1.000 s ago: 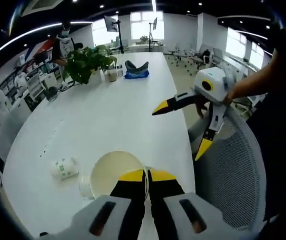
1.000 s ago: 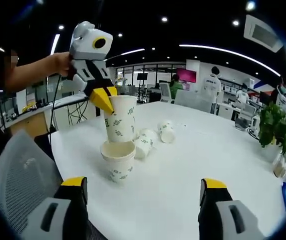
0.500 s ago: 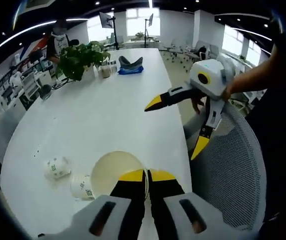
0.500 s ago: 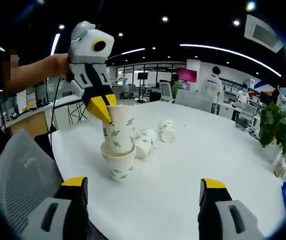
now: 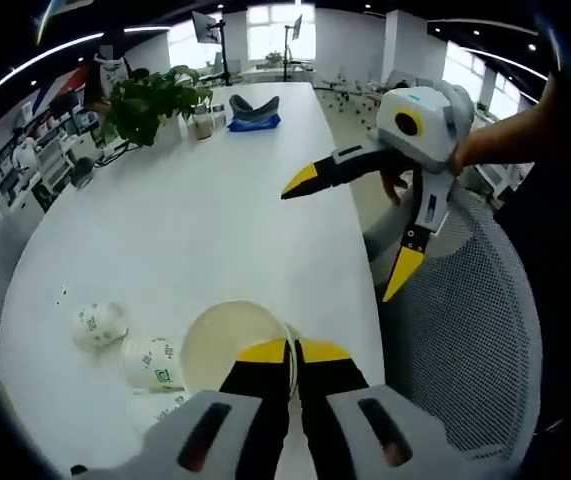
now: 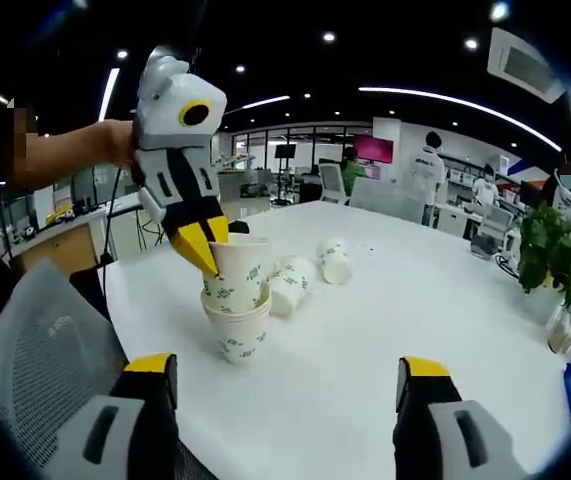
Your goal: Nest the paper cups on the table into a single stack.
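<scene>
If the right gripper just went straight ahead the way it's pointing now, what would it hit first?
Probably nothing: the right gripper is open over bare white table, with the cup stack left of its line. Depth is unclear.

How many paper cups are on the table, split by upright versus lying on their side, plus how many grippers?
Upright white paper cups with green print: 2, the held cup partly nested in the bottom cup
White paper cups lying on their side: 2, near one, far one
Yellow-tipped grippers: 2, left gripper, right gripper
Total: 6
</scene>
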